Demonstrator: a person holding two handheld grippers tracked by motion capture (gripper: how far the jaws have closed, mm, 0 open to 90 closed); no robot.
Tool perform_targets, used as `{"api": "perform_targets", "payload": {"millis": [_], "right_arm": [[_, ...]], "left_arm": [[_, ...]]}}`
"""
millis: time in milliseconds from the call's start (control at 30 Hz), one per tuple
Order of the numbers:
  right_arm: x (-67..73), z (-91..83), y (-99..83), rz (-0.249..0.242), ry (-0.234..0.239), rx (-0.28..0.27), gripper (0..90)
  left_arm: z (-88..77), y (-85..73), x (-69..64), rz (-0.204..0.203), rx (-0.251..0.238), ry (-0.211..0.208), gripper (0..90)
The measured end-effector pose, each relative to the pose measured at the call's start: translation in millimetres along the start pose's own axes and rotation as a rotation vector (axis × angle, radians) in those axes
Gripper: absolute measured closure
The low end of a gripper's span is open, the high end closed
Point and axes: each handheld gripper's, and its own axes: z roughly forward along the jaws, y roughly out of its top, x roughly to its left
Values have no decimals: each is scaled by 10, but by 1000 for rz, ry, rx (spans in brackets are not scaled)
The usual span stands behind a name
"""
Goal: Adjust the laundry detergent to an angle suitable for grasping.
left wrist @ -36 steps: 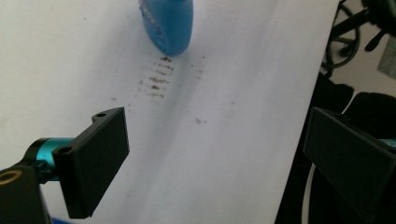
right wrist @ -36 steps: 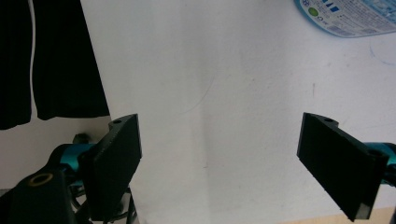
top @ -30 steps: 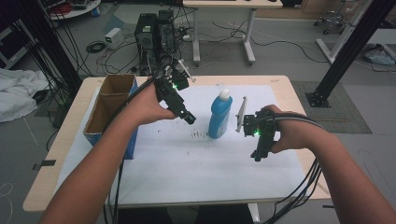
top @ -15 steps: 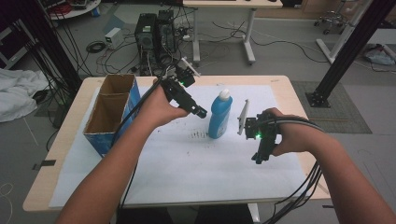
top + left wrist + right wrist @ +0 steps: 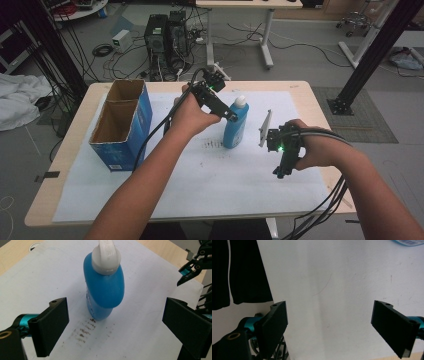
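- Two wide-open, empty grippers: left gripper [image 5: 110, 325] hovered over the blue plastic bottle [image 5: 105, 287], white-capped.
- Right gripper [image 5: 281, 170] idled apart.
- Best grip: squarely around the body.

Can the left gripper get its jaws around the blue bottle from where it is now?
Probably yes. The left gripper is open, jaws wide apart, and the blue bottle stands upright between and beyond them, with nothing in front of it.
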Motion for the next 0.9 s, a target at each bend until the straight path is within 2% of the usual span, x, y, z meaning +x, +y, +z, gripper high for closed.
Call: {"api": "perform_targets", "payload": {"millis": [200, 300, 367, 433, 467, 533, 767, 900], "right_arm": [[-27, 51, -32, 10, 12, 4, 130], [-38, 60, -35, 9, 12, 4, 130], [-39, 64, -34, 8, 16, 3, 130], [-39, 65, -33, 7, 16, 3, 130], [-39, 65, -33, 7, 16, 3, 130], [-44, 77, -41, 8, 18, 3, 130], [-43, 78, -62, 17, 21, 7, 130], [-52, 80, -68, -1, 23, 0, 130]], "left_arm": [[147, 76, -29, -21, -8, 14, 69], [166, 89, -34, -19, -5, 21, 69], [234, 127, -58, -20, -6, 34, 69], [234, 127, -58, -20, -6, 34, 69], [304, 153, -69, -36, -8, 29, 69], [345, 164, -78, -37, -12, 39, 69], [512, 195, -117, -49, -13, 35, 69], [576, 209, -121, -58, -9, 54, 69]]}}
